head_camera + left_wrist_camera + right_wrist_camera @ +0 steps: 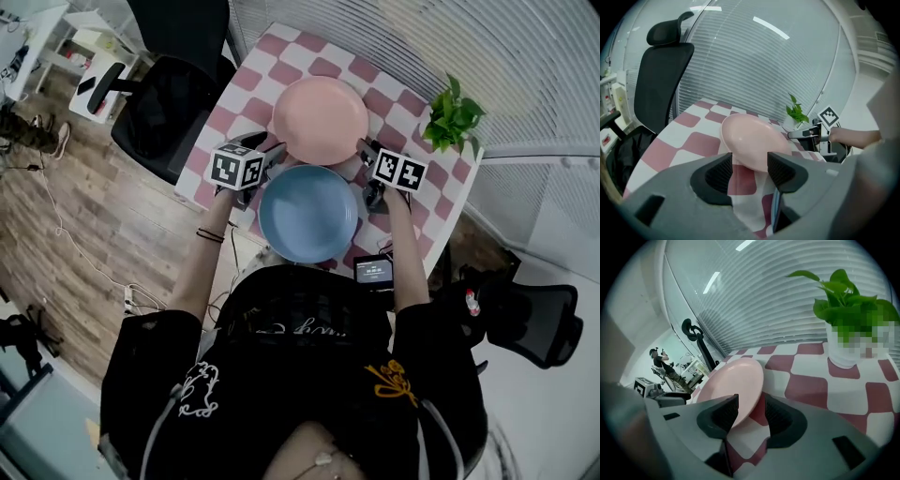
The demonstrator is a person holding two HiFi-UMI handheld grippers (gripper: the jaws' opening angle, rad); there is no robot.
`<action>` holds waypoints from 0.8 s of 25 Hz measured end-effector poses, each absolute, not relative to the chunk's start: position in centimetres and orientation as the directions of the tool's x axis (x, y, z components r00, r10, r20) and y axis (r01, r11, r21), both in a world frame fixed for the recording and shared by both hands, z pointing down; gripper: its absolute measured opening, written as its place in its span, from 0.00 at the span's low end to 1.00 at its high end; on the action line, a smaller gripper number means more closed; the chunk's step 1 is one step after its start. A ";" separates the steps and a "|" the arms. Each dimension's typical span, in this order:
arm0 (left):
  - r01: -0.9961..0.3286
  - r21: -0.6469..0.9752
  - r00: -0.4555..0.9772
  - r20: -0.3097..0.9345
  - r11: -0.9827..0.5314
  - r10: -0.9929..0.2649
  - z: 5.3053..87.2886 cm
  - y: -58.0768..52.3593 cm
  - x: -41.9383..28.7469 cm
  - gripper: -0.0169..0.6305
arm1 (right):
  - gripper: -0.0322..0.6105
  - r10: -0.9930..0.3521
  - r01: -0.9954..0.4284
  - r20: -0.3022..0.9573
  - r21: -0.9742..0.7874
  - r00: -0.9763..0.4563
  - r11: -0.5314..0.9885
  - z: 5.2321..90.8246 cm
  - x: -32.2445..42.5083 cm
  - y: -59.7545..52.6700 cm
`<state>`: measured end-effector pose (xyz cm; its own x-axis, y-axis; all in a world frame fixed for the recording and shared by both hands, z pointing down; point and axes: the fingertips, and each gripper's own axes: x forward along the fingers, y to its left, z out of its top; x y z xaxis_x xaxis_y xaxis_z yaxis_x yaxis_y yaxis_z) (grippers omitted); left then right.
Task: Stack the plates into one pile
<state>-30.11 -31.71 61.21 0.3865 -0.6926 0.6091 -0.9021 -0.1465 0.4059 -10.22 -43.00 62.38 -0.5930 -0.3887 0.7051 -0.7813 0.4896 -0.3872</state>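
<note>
A pink plate (321,119) lies on the far half of the red-and-white checked table (246,80), and a blue plate (308,213) lies just nearer me. My left gripper (274,155) is at the pink plate's near-left rim and my right gripper (364,159) at its near-right rim. In the left gripper view the pink plate (752,140) reaches into the gap of the left gripper (750,171), whose jaws stand apart. In the right gripper view the pink plate's (733,383) rim sits between the jaws of the right gripper (751,416), with a gap on one side. Both are open.
A potted green plant (452,117) stands at the table's far right corner. A small black device (374,272) lies at the near edge by the blue plate. A black office chair (169,103) stands left of the table, another (534,319) to the right.
</note>
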 end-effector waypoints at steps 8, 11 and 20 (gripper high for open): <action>-0.901 0.425 0.377 0.668 -0.087 -0.641 65.1 -34.7 -30.8 0.40 | 0.29 -0.326 -0.761 0.703 -0.484 -0.632 0.432 65.7 -10.8 -43.9; -0.898 0.432 0.388 0.679 -0.088 -0.624 66.0 -34.9 -30.6 0.40 | 0.29 -0.296 -0.724 0.671 -0.548 -0.680 0.419 66.0 -11.3 -43.6; -0.913 0.386 0.376 0.674 -0.130 -0.636 64.9 -35.7 -30.1 0.36 | 0.21 -0.281 -0.707 0.677 -0.505 -0.680 0.496 64.7 -11.7 -43.5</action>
